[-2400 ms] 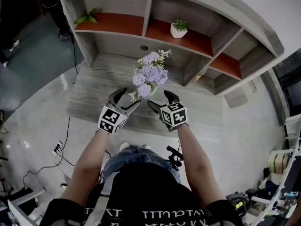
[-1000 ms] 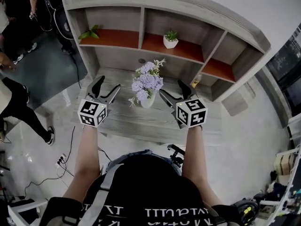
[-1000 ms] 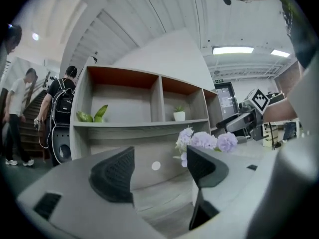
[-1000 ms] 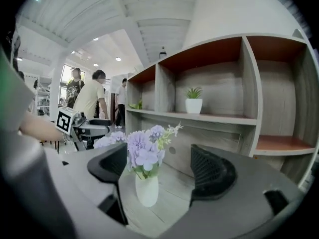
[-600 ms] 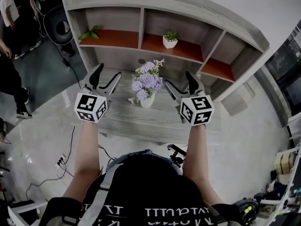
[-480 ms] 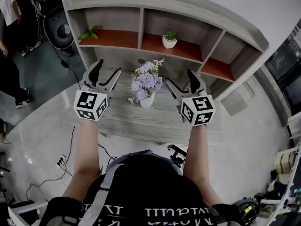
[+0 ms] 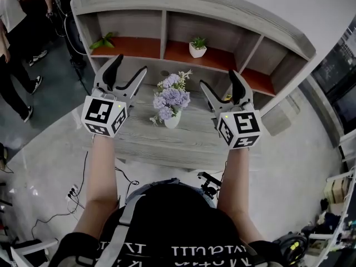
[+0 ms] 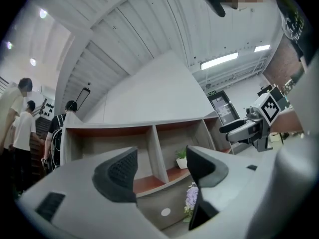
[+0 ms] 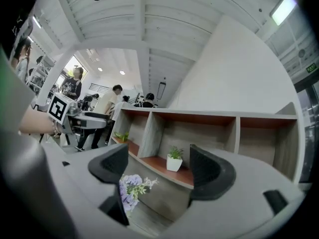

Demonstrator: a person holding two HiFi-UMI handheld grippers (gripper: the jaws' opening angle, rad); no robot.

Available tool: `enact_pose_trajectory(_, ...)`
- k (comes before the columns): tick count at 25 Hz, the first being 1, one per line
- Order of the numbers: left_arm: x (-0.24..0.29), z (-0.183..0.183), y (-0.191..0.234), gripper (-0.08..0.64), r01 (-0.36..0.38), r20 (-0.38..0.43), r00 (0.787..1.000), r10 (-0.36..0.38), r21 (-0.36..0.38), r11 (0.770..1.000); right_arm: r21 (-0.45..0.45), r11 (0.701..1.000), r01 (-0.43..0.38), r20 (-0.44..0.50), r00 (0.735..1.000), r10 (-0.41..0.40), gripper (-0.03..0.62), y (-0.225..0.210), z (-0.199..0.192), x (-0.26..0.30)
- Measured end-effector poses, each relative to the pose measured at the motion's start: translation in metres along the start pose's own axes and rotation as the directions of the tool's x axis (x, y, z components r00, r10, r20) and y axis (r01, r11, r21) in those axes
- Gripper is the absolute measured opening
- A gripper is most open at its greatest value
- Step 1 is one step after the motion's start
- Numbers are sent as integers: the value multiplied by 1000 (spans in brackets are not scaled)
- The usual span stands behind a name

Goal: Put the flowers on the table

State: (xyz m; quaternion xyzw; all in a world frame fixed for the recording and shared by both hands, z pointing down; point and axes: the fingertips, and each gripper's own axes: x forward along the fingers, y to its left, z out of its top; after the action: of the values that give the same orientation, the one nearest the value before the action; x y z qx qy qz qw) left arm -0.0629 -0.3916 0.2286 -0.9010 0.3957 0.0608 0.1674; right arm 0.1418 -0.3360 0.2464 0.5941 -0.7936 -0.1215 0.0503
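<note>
A glossy grey floor [image 7: 44, 149] spreads out below the flowers [image 7: 169, 96], and people [image 7: 14, 15] stand far to the left of them. Behind the flowers rises a grey wooden shelf unit [image 7: 163, 24] with reddish boards. The flowers, lilac in a white vase [image 7: 172, 119], stand upright on the grey plank counter [image 7: 167, 143]. The left gripper [image 7: 129, 67] hangs left of the flowers and the right gripper [image 7: 219, 81] right of them. Each is clear of the blooms, with its jaws apart and empty. A small potted plant [image 7: 196, 47] sits on the shelf behind the flowers.

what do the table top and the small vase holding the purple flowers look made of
Table top: matte grey wood or wood-look laminate, judging by streaked grain lines. Vase: white and smooth, perhaps ceramic or plastic; too small to tell.
</note>
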Motion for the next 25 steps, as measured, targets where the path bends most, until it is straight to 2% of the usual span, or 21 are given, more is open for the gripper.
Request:
enact_pose_trajectory(2,1,3,-1,303,1,-4,1000,-1,15,1000,-4,999,49,16,999,-49,359,-7,7,-4)
enact_pose_trajectory(3,0,4,1,241,-17,-7,1000,17,22,1000,7,997,83,24,996,-83,199,-13,9,-7)
enact_pose_trajectory(4,-1,4,6,80,-46,-8,999,46,23,999,32,993,114,33,993,-115,103,-19,11,-9)
enact_pose_trajectory(5,-2,4,10,12,-75,-8,997,75,16,997,70,988,135,43,990,-138,56,-25,12,-12)
enact_pose_trajectory(6,-4,4,14,12,-95,-7,995,95,3,995,106,984,145,51,987,-151,32,-29,13,-14)
enact_pose_trajectory(9,-5,4,16,12,-95,-3,995,95,-17,995,137,980,144,65,986,-154,15,-34,14,-18)
enact_pose_trajectory(15,-3,7,10,12,-71,9,997,71,-1,997,91,989,118,95,987,-127,14,-26,20,-18)
enact_pose_trajectory(25,0,7,8,12,-61,6,998,61,15,998,29,994,102,69,992,-104,14,-17,16,-12)
